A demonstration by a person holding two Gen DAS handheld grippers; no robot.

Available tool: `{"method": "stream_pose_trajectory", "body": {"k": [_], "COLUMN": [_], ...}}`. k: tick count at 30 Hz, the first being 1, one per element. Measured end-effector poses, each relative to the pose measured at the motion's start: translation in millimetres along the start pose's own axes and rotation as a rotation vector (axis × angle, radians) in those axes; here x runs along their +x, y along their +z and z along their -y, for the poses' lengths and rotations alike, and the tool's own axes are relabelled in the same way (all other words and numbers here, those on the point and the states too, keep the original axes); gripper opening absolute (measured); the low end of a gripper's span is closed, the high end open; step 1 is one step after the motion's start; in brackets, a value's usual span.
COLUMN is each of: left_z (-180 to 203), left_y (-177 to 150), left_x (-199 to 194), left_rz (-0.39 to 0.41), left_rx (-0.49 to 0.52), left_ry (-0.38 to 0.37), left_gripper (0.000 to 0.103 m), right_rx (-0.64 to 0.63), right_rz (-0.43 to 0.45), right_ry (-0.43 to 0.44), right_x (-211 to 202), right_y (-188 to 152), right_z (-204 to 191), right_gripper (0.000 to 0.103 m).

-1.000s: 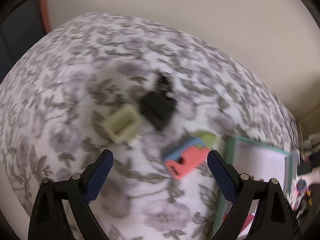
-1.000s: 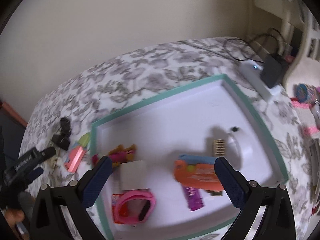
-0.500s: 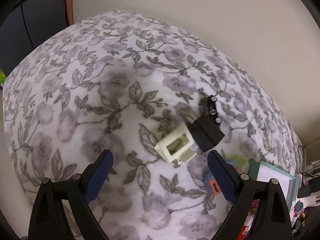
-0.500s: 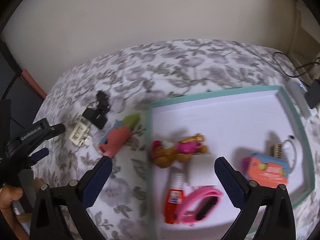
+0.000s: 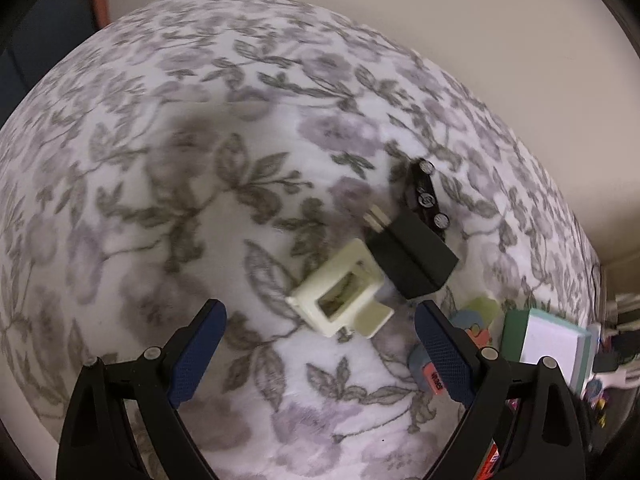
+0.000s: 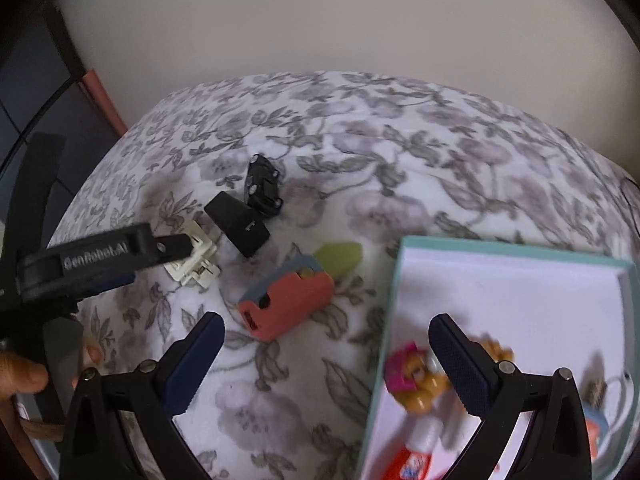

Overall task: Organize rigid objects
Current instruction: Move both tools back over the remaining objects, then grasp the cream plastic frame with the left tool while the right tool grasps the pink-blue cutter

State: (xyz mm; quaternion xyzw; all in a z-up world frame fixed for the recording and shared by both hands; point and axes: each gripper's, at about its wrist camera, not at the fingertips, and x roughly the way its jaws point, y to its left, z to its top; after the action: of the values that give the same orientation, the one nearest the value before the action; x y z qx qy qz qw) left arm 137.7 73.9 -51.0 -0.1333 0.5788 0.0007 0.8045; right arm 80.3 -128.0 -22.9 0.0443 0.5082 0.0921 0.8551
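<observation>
On the floral cloth lie a cream plastic frame (image 5: 344, 300), a black plug adapter (image 5: 412, 256) and a black toy car (image 5: 426, 196), close together. My left gripper (image 5: 318, 312) hangs open just over the cream frame, which lies slightly ahead of its fingertips, untouched. A coral and blue block (image 6: 288, 300) with a green piece (image 6: 340, 256) lies ahead of my open, empty right gripper (image 6: 326, 324). In the right wrist view the left gripper (image 6: 176, 246) reaches in from the left over the cream frame (image 6: 192, 260); the adapter (image 6: 240, 226) and car (image 6: 262, 184) lie beyond.
A white tray with a teal rim (image 6: 384, 320) stands at the right and holds a doll figure (image 6: 416, 376), a tube (image 6: 420, 440) and other small items. A hand (image 6: 20, 376) holds the left gripper's grip. A wall runs behind the cloth.
The left gripper has moved in over the cream frame, which now sits closer to its fingers. The right gripper has swung left from above the tray toward the loose objects. Both stay open.
</observation>
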Motion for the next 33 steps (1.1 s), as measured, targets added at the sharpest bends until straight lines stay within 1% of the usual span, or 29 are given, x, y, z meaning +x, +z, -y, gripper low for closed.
{"method": "stream_pose_trajectory", "body": {"k": [4, 8, 12, 14, 19, 21, 23, 24, 26, 28, 32, 33], "left_z": [9.0, 10.1, 6.5, 3.4, 4.8, 4.8, 5.6, 6.1, 6.3, 4.4, -0.1, -1.2], "left_y": [3.3, 7.2, 10.8, 11.9, 10.8, 10.9, 11.4, 11.2, 11.5, 11.5, 11.7, 12.1], "left_x": [9.5, 16.7, 25.7, 28.6, 32.7, 34.2, 34.4, 34.3, 33.7, 32.6, 29.3, 29.4], "left_rz": [-0.012, -0.019, -0.038, -0.046, -0.058, -0.063, -0.061, -0.06, -0.058, -0.058, -0.058, -0.061], "left_rx": [0.054, 0.069, 0.057, 0.04, 0.061, 0.059, 0.063, 0.066, 0.075, 0.078, 0.08, 0.087], "left_ry": [0.026, 0.036, 0.03, 0.016, 0.018, 0.007, 0.006, 0.009, 0.011, 0.007, 0.033, 0.05], "left_gripper": [0.095, 0.095, 0.095, 0.095, 0.093, 0.087, 0.084, 0.078, 0.077, 0.076, 0.064, 0.064], "right_rx": [-0.036, -0.051, -0.086, -0.095, -0.124, -0.15, -0.183, -0.2, -0.226, -0.229, -0.214, -0.213], "right_rz": [-0.013, -0.026, -0.028, -0.023, 0.003, 0.017, 0.019, 0.014, -0.004, -0.013, -0.022, -0.028], "right_ry": [0.02, 0.037, -0.012, -0.02, -0.024, -0.022, -0.003, 0.002, 0.002, 0.004, 0.02, 0.022], "right_x": [14.2, 28.4, 39.0, 40.0, 35.4, 32.9, 33.0, 34.6, 40.2, 44.8, 54.4, 57.6], "right_y": [11.2, 21.0, 27.4, 29.4, 35.2, 36.3, 35.2, 34.2, 31.7, 29.9, 28.2, 27.6], "right_z": [-2.6, -3.1, -4.6, -2.9, -4.2, -10.2, -18.7, -22.6, -29.0, -30.8, -30.7, -31.1], "right_gripper": [0.103, 0.103, 0.103, 0.103, 0.1, 0.1, 0.099, 0.096, 0.095, 0.095, 0.095, 0.095]}}
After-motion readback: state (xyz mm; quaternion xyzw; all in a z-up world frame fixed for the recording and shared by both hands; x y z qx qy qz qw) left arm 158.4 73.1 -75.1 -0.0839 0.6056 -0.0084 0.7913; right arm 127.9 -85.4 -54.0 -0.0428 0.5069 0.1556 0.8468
